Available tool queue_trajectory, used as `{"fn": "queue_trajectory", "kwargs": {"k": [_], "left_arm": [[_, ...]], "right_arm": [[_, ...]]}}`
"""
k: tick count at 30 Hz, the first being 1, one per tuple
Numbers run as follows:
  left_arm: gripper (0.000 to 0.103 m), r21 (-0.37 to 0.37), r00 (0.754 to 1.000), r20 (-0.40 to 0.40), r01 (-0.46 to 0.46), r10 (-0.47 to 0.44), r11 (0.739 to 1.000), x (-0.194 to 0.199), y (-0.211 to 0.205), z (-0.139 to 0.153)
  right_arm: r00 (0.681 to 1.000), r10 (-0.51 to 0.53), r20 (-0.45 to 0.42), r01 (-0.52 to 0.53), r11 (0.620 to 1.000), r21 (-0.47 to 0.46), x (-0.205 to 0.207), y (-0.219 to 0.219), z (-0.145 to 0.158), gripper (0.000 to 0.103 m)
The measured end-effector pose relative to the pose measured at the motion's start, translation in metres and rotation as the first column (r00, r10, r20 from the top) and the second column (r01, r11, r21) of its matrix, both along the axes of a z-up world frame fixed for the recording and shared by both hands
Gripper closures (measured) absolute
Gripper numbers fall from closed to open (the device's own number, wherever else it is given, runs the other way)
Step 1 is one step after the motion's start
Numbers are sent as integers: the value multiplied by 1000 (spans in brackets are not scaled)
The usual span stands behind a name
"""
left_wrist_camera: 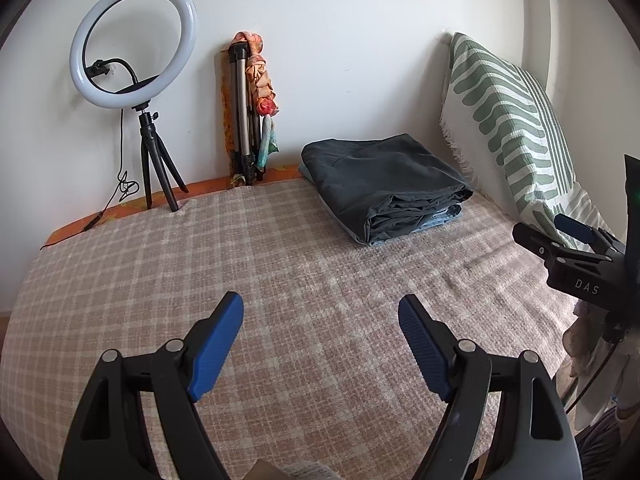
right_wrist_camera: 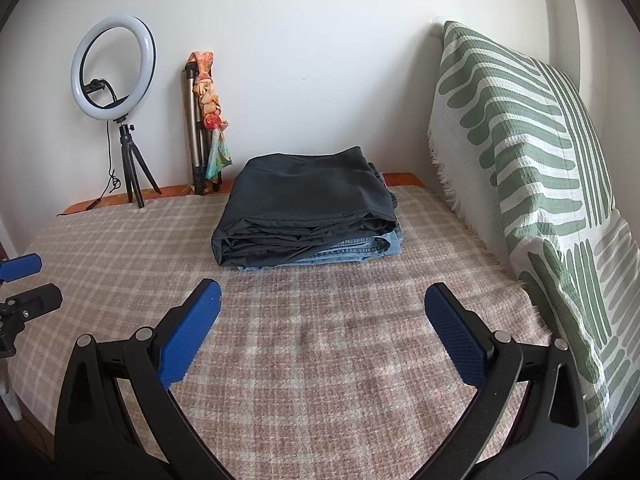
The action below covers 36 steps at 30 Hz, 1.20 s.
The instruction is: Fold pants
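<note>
Left view: left gripper (left_wrist_camera: 320, 312) hangs above the plaid blanket (left_wrist_camera: 280, 264), blue pads (left_wrist_camera: 218, 346) spread wide, holding and touching nothing. Folded dark pants (left_wrist_camera: 380, 184) lie on folded jeans (left_wrist_camera: 436, 222) at the blanket's far side.

Right view: right gripper (right_wrist_camera: 322, 300) hovers over the blanket (right_wrist_camera: 320, 360), fingers (right_wrist_camera: 190, 332) equally wide, empty, just short of the pants (right_wrist_camera: 308, 208).

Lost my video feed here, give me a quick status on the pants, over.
Left gripper and right gripper both open, empty. Dark pants folded, stacked on folded jeans on the checked blanket. Nothing in the way.
</note>
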<state>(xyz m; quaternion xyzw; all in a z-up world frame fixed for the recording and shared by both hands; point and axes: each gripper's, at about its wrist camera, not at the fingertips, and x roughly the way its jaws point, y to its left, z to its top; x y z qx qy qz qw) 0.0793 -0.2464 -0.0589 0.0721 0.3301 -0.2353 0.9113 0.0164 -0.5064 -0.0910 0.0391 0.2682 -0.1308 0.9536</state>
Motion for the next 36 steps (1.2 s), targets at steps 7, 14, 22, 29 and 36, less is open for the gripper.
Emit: {"fn": "queue_trajectory", "kwargs": {"k": [7,14,22,29,36], "left_arm": [[25,2,1000,4,4,-4,1000,-1,-2,1],[25,7,1000,8,9,-9,1000,-3,-3,2],[25,9,1000,15,3,-3,1000,-5,-4,3],[25,8,1000,22,-4,4,1000,-5,-2,3],[25,4,999,37,0,0,1000,-7,-3,5]], "right_arm": [[1000,-2,-1,2,1000,15,-1,0,0,0],[1000,-2,-2,2,1000,18,-1,1,0,0],[1000,-4,-4,4,1000,18,-2,5,-1,0],[1000,-3,-4,3,1000,26,-1,5,-3,0],[1000,-3,-4,4,1000,28,0,6,-3,0]]}}
